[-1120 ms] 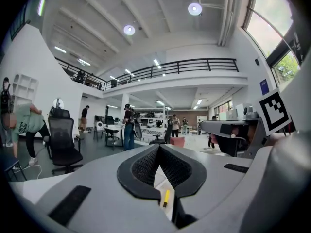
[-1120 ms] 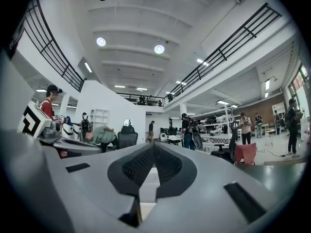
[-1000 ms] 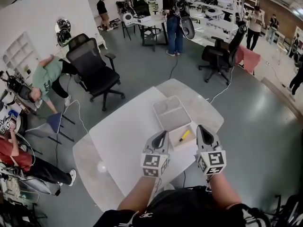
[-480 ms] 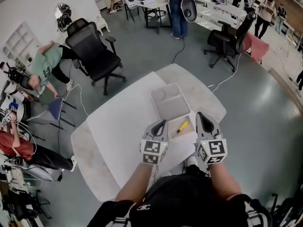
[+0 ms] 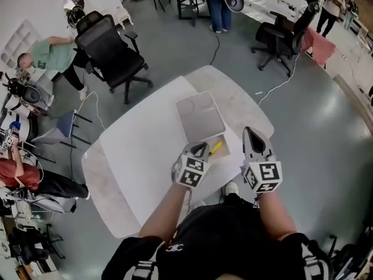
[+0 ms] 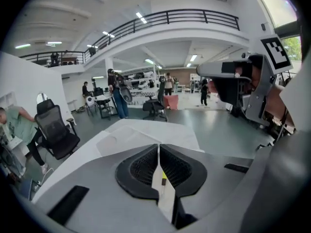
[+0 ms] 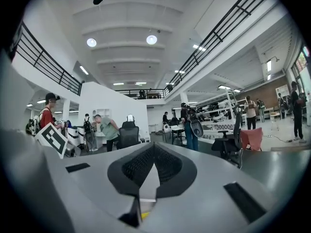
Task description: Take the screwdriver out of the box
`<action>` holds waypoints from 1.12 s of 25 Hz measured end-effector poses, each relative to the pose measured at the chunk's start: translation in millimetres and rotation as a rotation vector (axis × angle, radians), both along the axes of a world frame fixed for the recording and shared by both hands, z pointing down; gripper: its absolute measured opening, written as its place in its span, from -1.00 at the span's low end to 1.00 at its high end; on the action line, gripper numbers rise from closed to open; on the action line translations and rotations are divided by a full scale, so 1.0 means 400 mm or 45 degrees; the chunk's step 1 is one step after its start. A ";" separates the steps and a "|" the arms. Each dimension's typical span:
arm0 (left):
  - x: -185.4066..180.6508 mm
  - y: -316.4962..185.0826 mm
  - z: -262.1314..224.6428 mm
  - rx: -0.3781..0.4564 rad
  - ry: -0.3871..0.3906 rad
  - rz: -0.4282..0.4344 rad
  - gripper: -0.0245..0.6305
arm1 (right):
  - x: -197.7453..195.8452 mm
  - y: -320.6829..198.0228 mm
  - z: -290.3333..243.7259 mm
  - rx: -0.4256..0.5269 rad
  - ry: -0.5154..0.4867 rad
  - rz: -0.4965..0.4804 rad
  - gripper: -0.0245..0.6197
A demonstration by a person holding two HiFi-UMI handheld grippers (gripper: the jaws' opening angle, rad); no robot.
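An open box [image 5: 224,154] lies on the white table [image 5: 140,150], its grey lid [image 5: 200,116] folded back beyond it. Inside lies the screwdriver [image 5: 216,147] with a yellow handle. My left gripper [image 5: 202,147] is shut and tilted down, its tips at the box's near-left edge, just left of the screwdriver. In the left gripper view the screwdriver [image 6: 164,178] shows below the shut left gripper [image 6: 159,147]. My right gripper [image 5: 249,132] is shut with nothing in it, held level to the right of the box. The right gripper view shows its tips [image 7: 153,147] together.
A black office chair [image 5: 108,45] stands beyond the table's far left corner. People sit and bend at the left edge [image 5: 44,54]. A cable [image 5: 280,86] trails on the grey floor to the right. More chairs and desks stand farther back [image 5: 282,37].
My left gripper has dipped down and forward to the box's near edge, close to the screwdriver. The right gripper shifted slightly beside the box. Both stayed shut.
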State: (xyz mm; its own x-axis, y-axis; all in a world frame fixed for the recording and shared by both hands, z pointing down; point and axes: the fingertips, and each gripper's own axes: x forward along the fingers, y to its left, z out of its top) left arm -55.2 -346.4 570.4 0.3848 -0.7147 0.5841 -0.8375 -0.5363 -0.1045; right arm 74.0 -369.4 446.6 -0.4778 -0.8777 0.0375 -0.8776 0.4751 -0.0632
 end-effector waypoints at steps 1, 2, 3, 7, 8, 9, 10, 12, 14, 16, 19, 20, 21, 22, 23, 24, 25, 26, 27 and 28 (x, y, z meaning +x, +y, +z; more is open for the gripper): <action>0.011 -0.005 0.018 -0.029 -0.014 0.021 -0.87 | 0.011 -0.005 0.006 -0.005 0.004 0.009 -0.88; 0.021 -0.008 0.035 -0.058 -0.026 0.040 -0.83 | 0.021 -0.008 0.013 -0.008 0.011 0.017 -0.88; 0.030 -0.010 0.053 -0.085 -0.036 0.058 -0.76 | 0.030 -0.011 0.019 -0.012 0.015 0.024 -0.88; 0.061 -0.019 0.109 -0.167 -0.075 0.110 -0.55 | 0.063 -0.022 0.035 -0.007 0.039 0.049 -0.88; 0.067 -0.024 0.121 -0.183 -0.088 0.121 -0.52 | 0.071 -0.026 0.035 -0.003 0.048 0.055 -0.88; 0.071 -0.030 0.132 -0.198 -0.104 0.129 -0.51 | 0.078 -0.030 0.035 -0.003 0.052 0.059 -0.88; 0.074 -0.035 0.144 -0.214 -0.123 0.137 -0.49 | 0.086 -0.033 0.036 -0.006 0.052 0.063 -0.88; 0.078 -0.043 0.170 -0.249 -0.162 0.149 -0.49 | 0.102 -0.039 0.041 -0.012 0.055 0.072 -0.88; 0.083 -0.049 0.196 -0.288 -0.196 0.163 -0.49 | 0.119 -0.044 0.049 -0.013 0.068 0.085 -0.88; 0.086 -0.056 0.222 -0.326 -0.230 0.174 -0.49 | 0.134 -0.050 0.056 -0.017 0.077 0.095 -0.88; 0.085 -0.066 0.263 -0.386 -0.277 0.190 -0.49 | 0.151 -0.060 0.065 -0.027 0.079 0.108 -0.88; 0.087 -0.066 0.277 -0.411 -0.288 0.201 -0.49 | 0.156 -0.062 0.068 -0.030 0.079 0.112 -0.88; 0.091 -0.066 0.289 -0.437 -0.297 0.216 -0.49 | 0.160 -0.064 0.072 -0.033 0.079 0.117 -0.88; 0.094 -0.066 0.302 -0.459 -0.306 0.230 -0.49 | 0.165 -0.067 0.078 -0.037 0.077 0.121 -0.88; 0.097 -0.069 0.316 -0.478 -0.317 0.241 -0.49 | 0.169 -0.070 0.084 -0.041 0.076 0.125 -0.88; 0.099 -0.073 0.331 -0.496 -0.328 0.249 -0.49 | 0.173 -0.073 0.091 -0.046 0.075 0.128 -0.88; 0.100 -0.079 0.347 -0.513 -0.339 0.253 -0.49 | 0.178 -0.078 0.097 -0.050 0.076 0.130 -0.88; 0.101 -0.084 0.362 -0.531 -0.350 0.255 -0.49 | 0.182 -0.083 0.102 -0.055 0.077 0.131 -0.88; 0.103 -0.089 0.377 -0.549 -0.360 0.256 -0.49 | 0.186 -0.089 0.106 -0.058 0.079 0.131 -0.88; 0.103 -0.092 0.390 -0.567 -0.370 0.256 -0.49 | 0.190 -0.094 0.109 -0.061 0.081 0.132 -0.88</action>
State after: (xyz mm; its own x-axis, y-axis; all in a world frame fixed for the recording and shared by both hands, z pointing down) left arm -13.8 -383.4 726.5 0.2659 -0.3043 0.9147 -0.6849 -0.7273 -0.0429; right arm 149.8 -407.1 490.3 -0.3801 -0.9186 0.1082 -0.9248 0.3796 -0.0262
